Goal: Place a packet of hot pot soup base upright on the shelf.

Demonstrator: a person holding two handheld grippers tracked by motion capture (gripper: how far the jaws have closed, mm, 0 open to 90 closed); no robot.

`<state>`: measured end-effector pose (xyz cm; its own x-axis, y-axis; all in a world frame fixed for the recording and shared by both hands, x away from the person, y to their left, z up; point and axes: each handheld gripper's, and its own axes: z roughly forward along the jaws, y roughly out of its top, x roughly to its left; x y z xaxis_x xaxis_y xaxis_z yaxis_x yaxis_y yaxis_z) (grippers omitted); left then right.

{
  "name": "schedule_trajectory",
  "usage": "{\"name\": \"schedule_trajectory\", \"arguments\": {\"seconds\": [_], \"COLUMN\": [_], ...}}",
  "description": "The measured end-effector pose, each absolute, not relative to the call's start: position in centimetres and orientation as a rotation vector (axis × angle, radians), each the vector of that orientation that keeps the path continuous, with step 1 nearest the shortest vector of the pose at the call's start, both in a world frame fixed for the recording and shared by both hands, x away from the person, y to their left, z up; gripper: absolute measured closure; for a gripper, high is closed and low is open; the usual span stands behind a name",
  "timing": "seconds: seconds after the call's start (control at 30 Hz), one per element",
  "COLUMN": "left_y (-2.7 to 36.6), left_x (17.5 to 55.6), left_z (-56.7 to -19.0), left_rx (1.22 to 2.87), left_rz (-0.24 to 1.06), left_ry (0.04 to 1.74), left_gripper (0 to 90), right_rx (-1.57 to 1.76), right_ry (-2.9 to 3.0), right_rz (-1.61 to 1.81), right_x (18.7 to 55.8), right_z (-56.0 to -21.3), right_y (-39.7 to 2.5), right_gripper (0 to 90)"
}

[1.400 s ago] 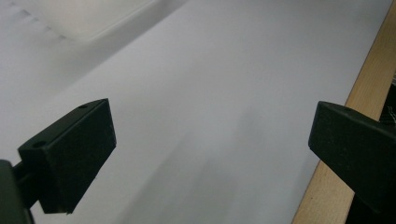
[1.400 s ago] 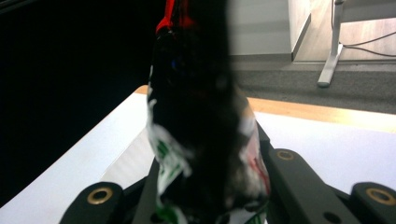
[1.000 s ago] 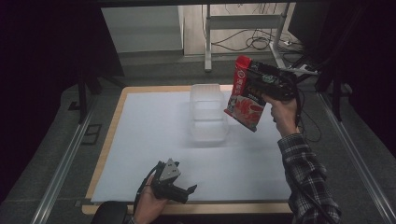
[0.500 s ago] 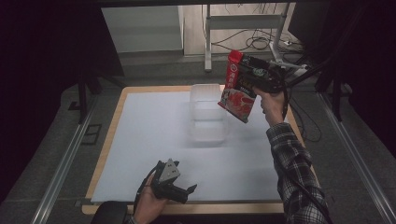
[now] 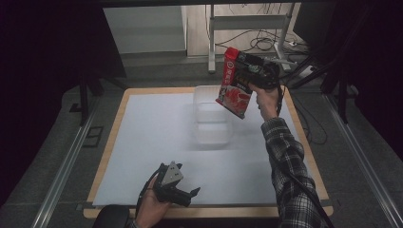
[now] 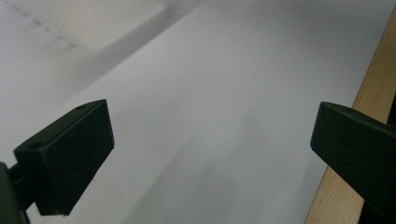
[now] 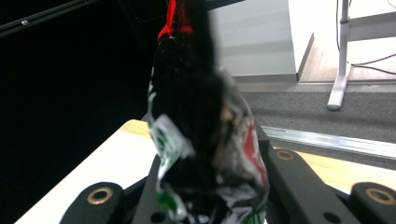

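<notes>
Right gripper (image 5: 247, 71) is up in the upper right of the high view, clamped on a red snack bag (image 5: 234, 84) and holding it in the air. The bag hangs tilted, its red top toward the upper left and its printed face turned down toward the table (image 5: 142, 142). It hovers over the far right corner of a clear plastic container (image 5: 211, 121), which sits near the middle of the frame on the white sheet, a little toward the far edge. From this angle, whether the bag touches the container's rim cannot be told.

In the right gripper view the bag (image 7: 205, 140) stands right in front of the lens, crumpled, blurred, red at the top with green and white print lower down, pinched between the two black jaws.

Down at the lower centre of the high view, the left gripper (image 5: 183, 192) rests low by the near edge of the table, in the person's hand (image 5: 149, 209), well apart from the container. In the left gripper view its jaws stand wide, nothing between them, the white sheet (image 6: 210, 116) beneath, the wooden table edge (image 6: 369, 93) at the right of the frame, and a blurred corner of the container (image 6: 102, 23) at the upper left.
</notes>
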<state>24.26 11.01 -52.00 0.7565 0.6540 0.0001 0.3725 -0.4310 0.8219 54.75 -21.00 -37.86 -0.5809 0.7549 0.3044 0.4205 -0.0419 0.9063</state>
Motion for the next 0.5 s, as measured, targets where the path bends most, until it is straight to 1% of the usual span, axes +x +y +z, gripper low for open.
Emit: {"name": "schedule_trajectory", "arguments": {"seconds": [0.33,0.5], "left_y": [11.2,11.2], "left_x": [24.3,24.3], "left_z": [-51.9,-51.9], "left_rx": [2.053,2.057], "left_rz": [0.405,0.405], "left_ry": [0.777,0.774], "left_gripper": [0.0,0.0], "right_rx": [1.251,1.233], "right_ry": [1.952,1.952], "right_rz": [1.659,1.652], "right_x": [56.4,57.0], "right_z": [-38.9,-38.9], "right_y": [-19.5,-18.7], "right_gripper": [76.3,76.3]}}
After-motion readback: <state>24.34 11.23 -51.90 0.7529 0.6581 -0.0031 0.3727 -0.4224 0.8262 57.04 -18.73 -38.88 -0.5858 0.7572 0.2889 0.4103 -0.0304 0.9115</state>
